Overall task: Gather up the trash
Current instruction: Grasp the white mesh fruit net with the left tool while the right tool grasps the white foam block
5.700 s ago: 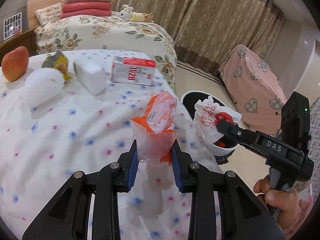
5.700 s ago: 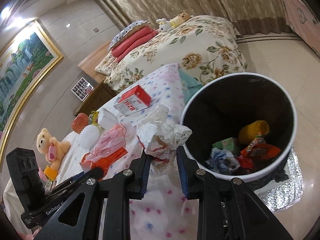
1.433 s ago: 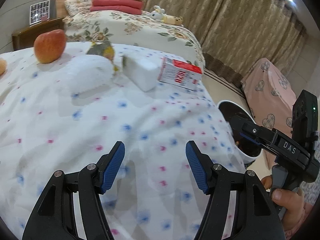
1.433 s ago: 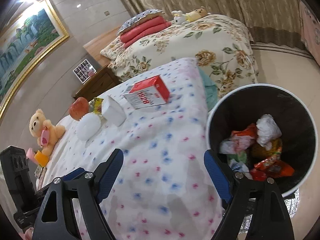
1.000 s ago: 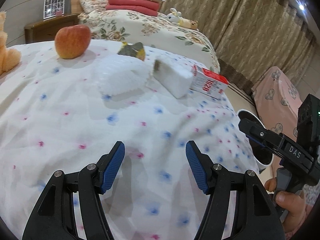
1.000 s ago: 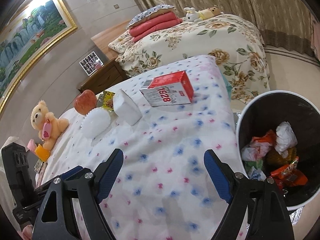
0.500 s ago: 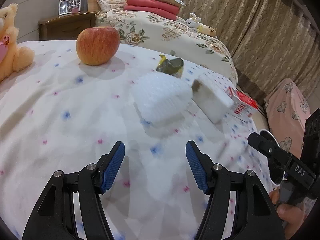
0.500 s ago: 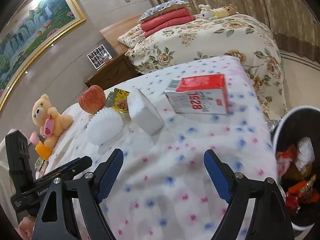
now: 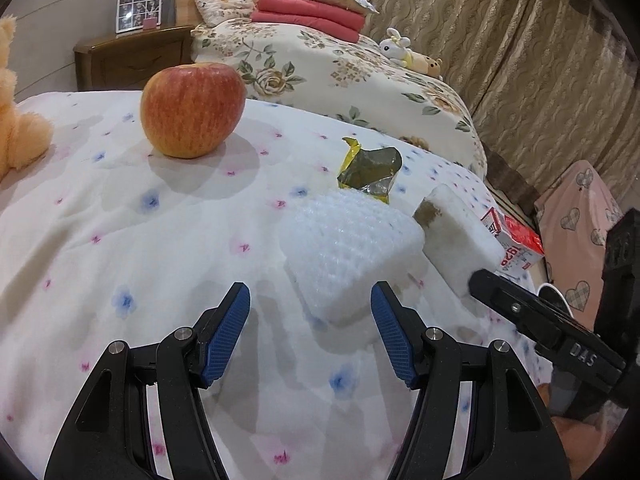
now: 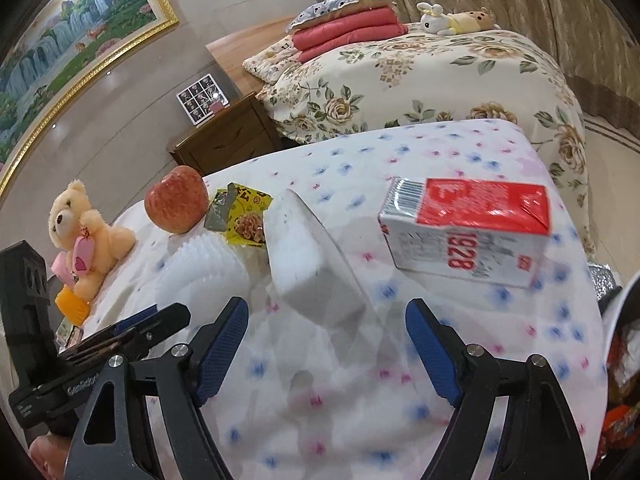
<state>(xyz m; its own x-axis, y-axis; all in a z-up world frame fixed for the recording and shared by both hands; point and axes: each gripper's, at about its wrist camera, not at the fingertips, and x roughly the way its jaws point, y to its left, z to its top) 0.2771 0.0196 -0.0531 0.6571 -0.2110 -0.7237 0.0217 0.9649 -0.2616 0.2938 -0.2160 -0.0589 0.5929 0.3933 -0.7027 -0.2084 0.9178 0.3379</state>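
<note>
A white foam net (image 9: 348, 248) lies on the dotted bedspread, its near corner reaching between the fingertips of my left gripper (image 9: 310, 334). The jaws are closing and the pads touch nothing. Behind it are a yellow wrapper (image 9: 370, 174), a white foam block (image 9: 460, 236) and a red-and-white carton (image 9: 516, 244). In the right wrist view the foam block (image 10: 308, 256) points into my right gripper (image 10: 328, 346), whose wide jaws are closing a little without touching it. The carton (image 10: 468, 228) lies to its right, the foam net (image 10: 200, 268) and wrapper (image 10: 244, 216) to its left.
An apple (image 9: 192, 108) and a teddy bear (image 10: 84, 232) sit on the bed beyond the trash. The bin (image 10: 616, 320) with wrappers inside shows at the right edge. A second bed (image 10: 440, 80) and a wooden nightstand (image 10: 224, 136) stand behind.
The orange wrapper and crumpled paper held earlier now lie in the bin. Both grippers have moved left across the bed from the bin, and the foam net and foam block are now close in front of them.
</note>
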